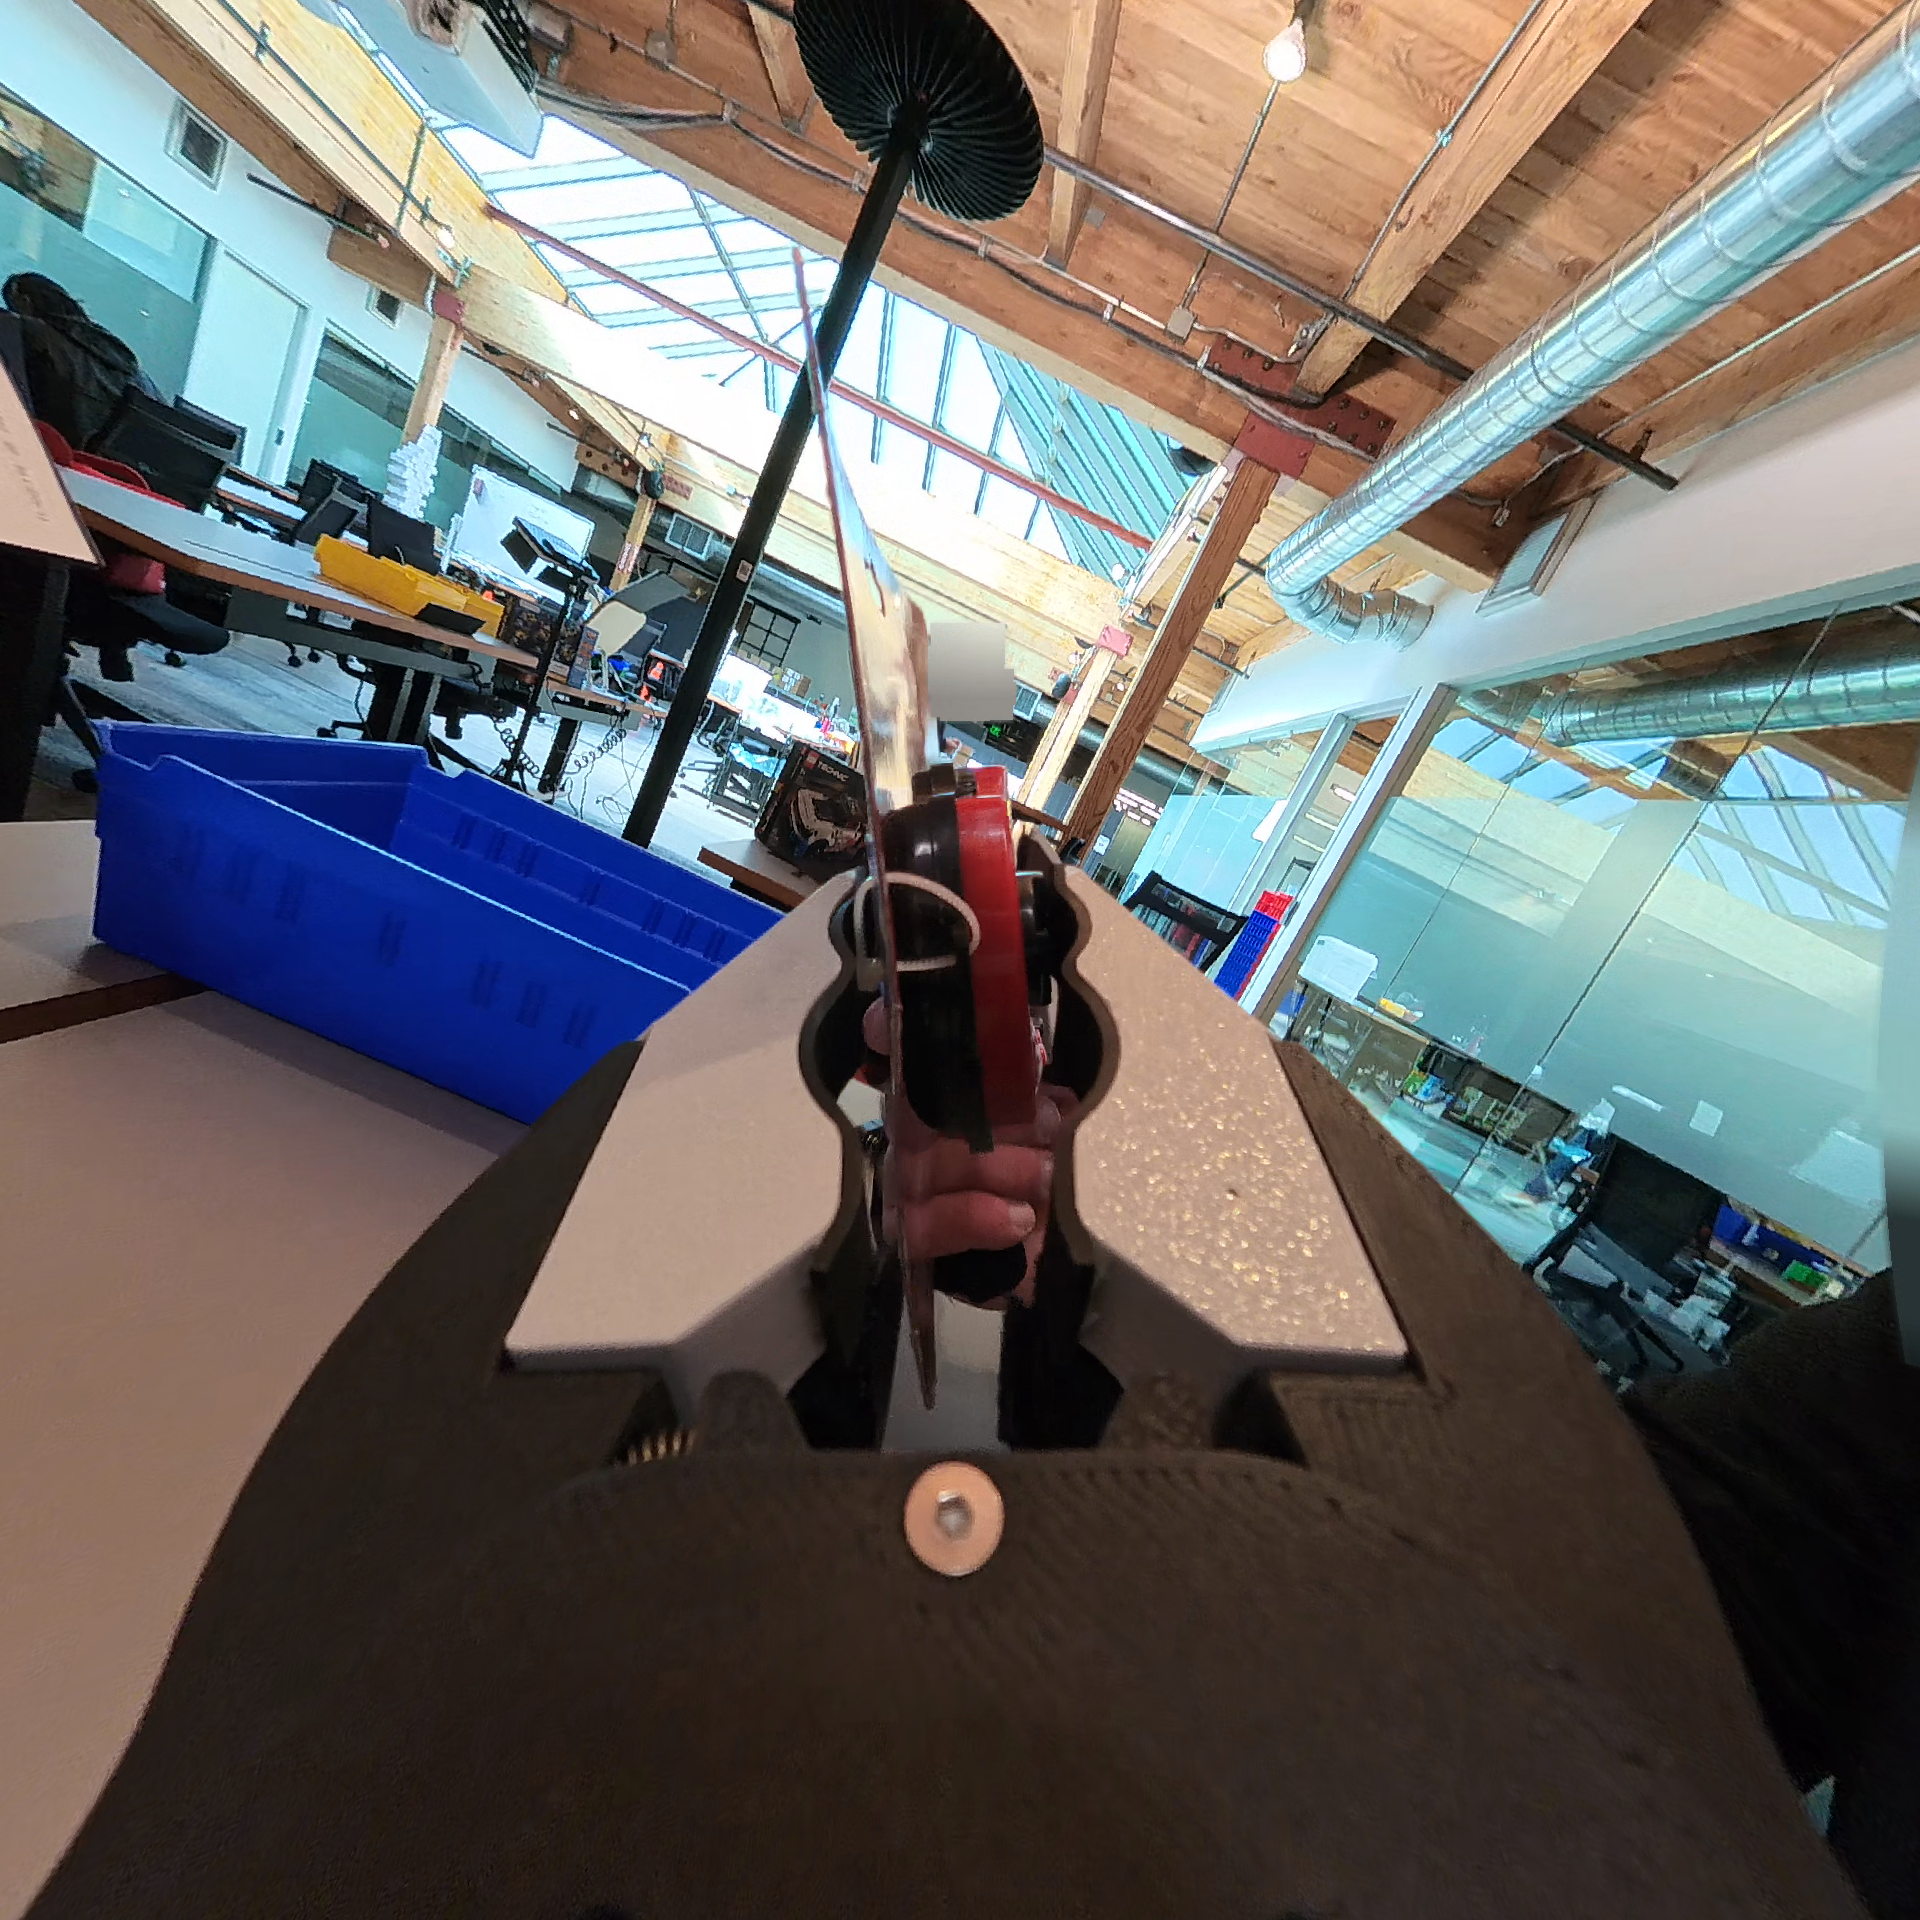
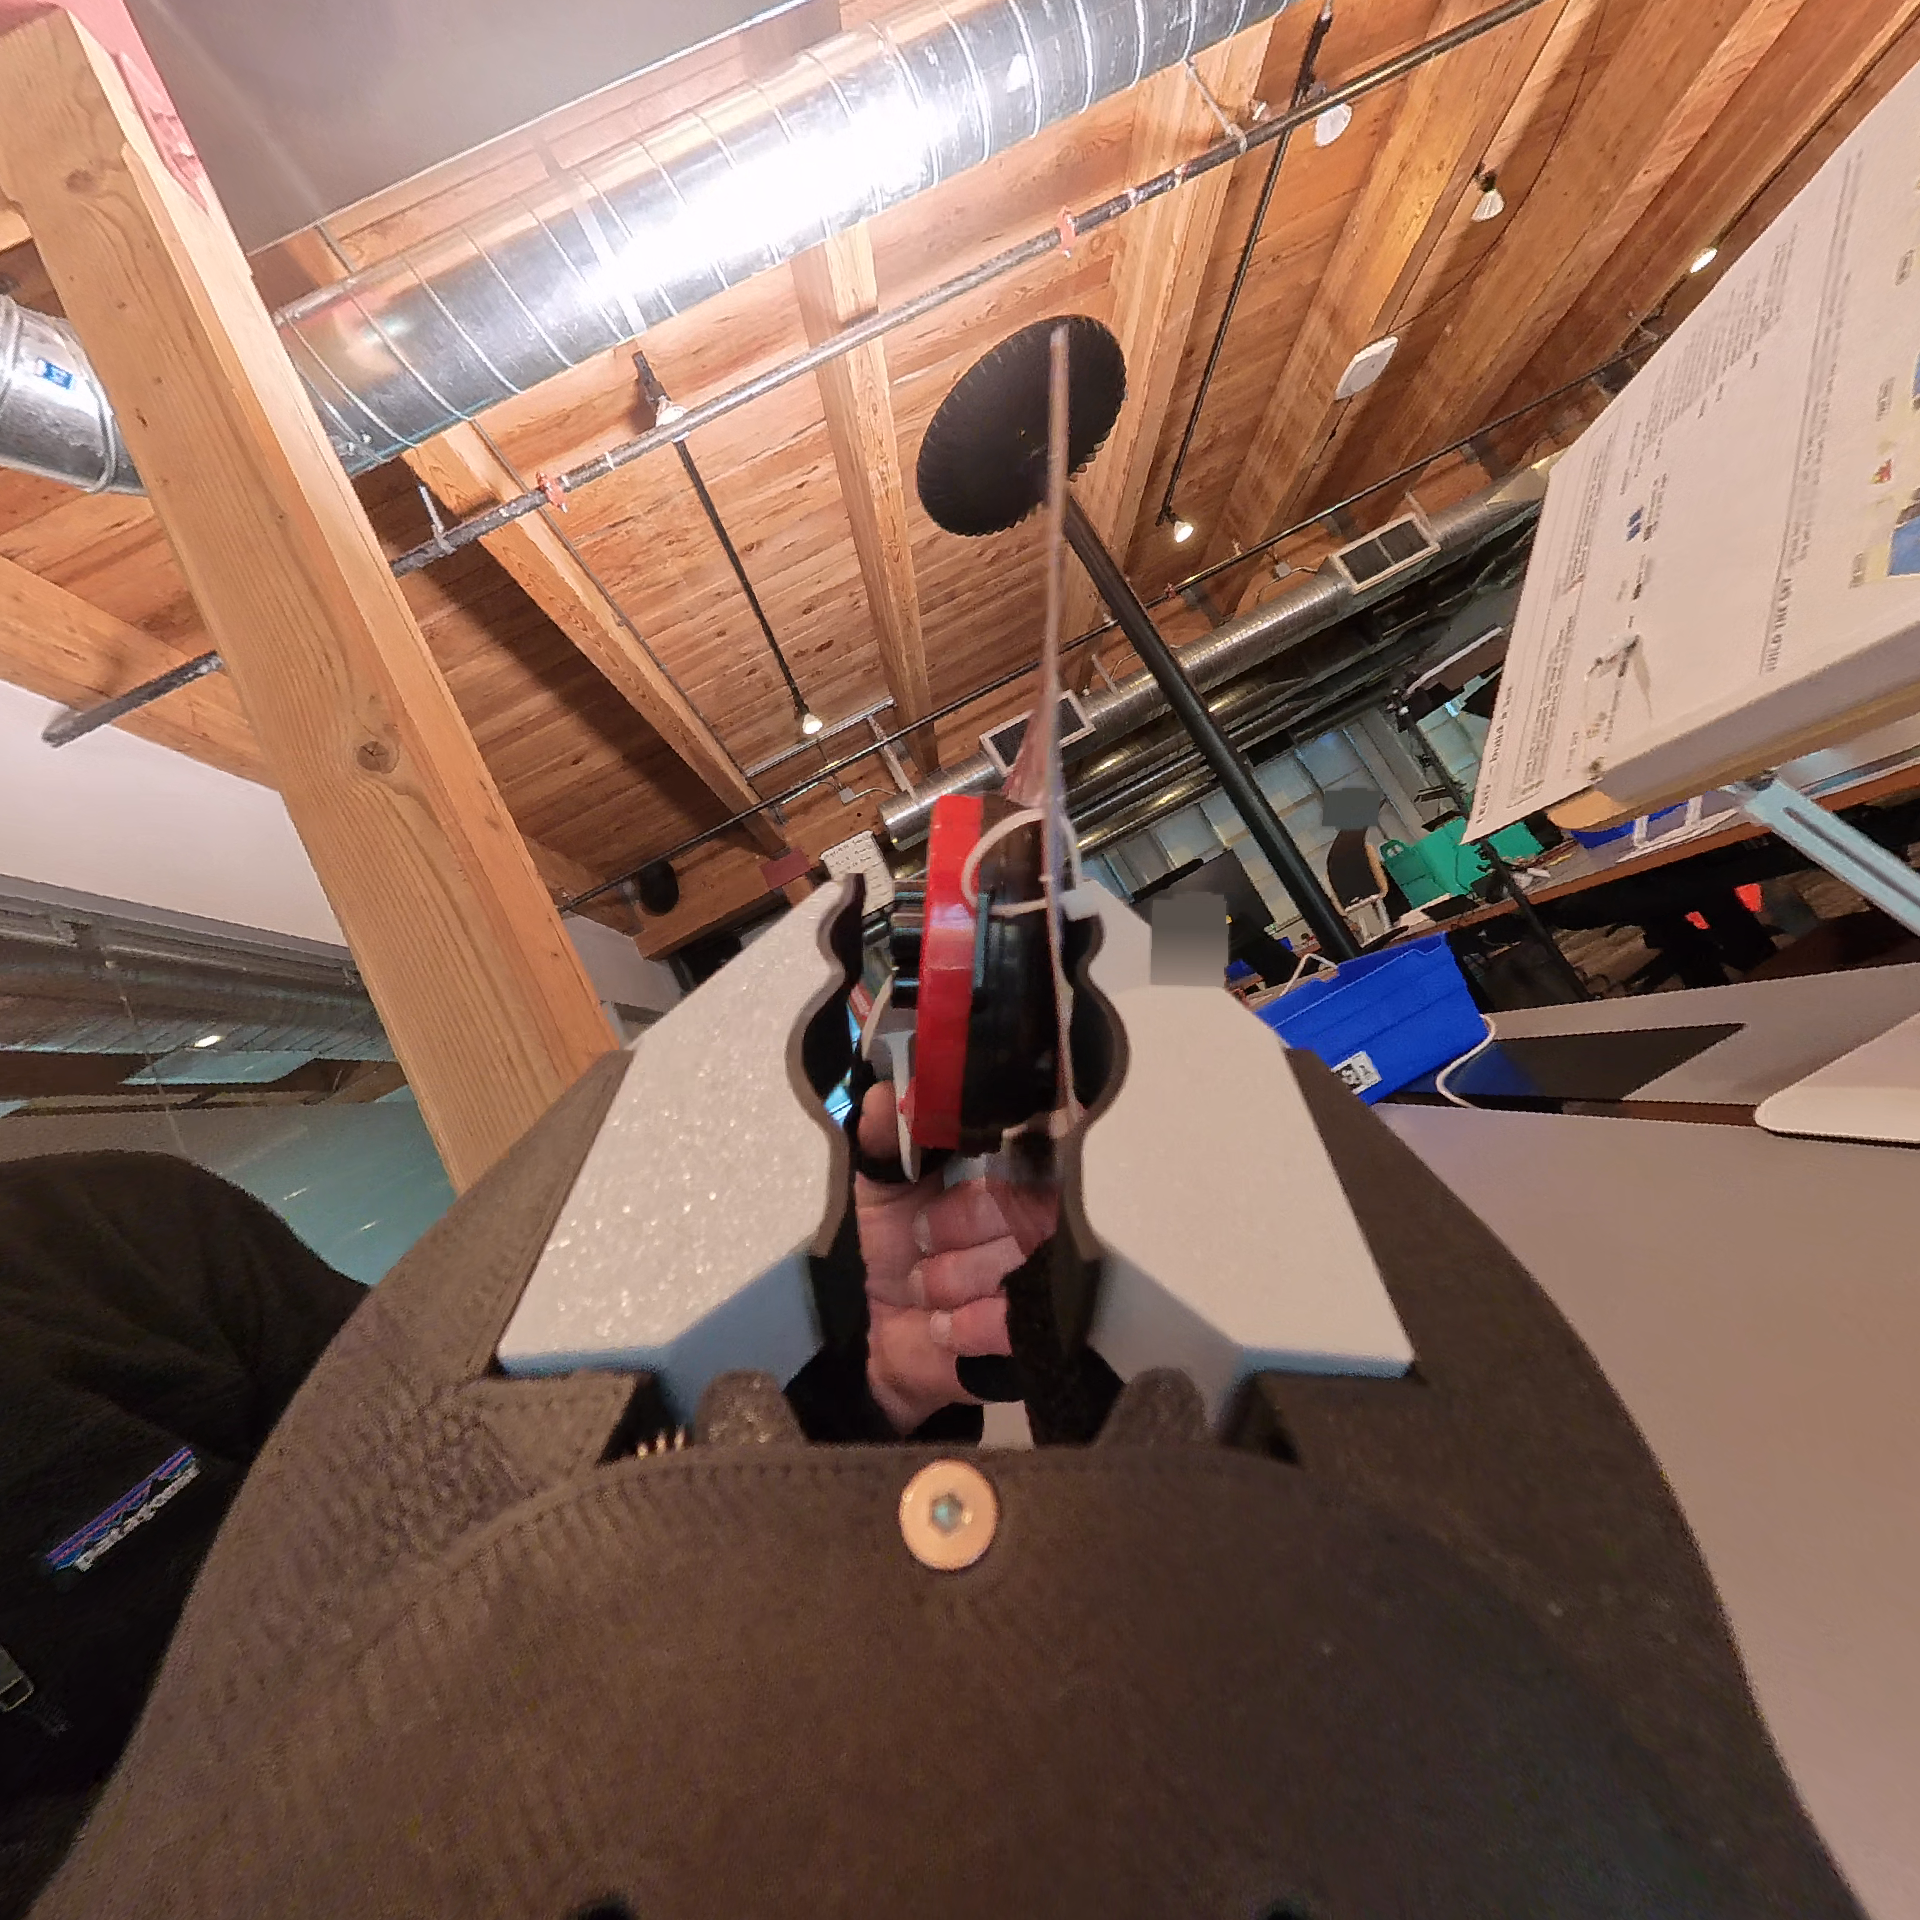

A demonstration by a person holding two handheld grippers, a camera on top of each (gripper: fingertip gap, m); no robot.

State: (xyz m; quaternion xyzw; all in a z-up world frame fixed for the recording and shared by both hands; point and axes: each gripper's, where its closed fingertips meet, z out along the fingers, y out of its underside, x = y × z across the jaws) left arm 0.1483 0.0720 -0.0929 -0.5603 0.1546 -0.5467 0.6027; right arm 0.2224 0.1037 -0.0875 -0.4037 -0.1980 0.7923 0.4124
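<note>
Here: Both Grippers Clenched on One Device

The left gripper and right gripper, each with matte grey scalloped fingers, clamp a red-and-black disc-shaped device from opposite sides. A thin flat card, cable-tied on, stands edge-up. A ribbed blue plastic bin rests on the smooth grey worktop.

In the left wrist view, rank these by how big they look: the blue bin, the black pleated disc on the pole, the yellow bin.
Largest to smallest, as they look:
1. blue bin, on the table, nearest the camera
2. black pleated disc
3. yellow bin, far back on a desk

Nearness inflates the blue bin; true sizes cannot be told.
</note>
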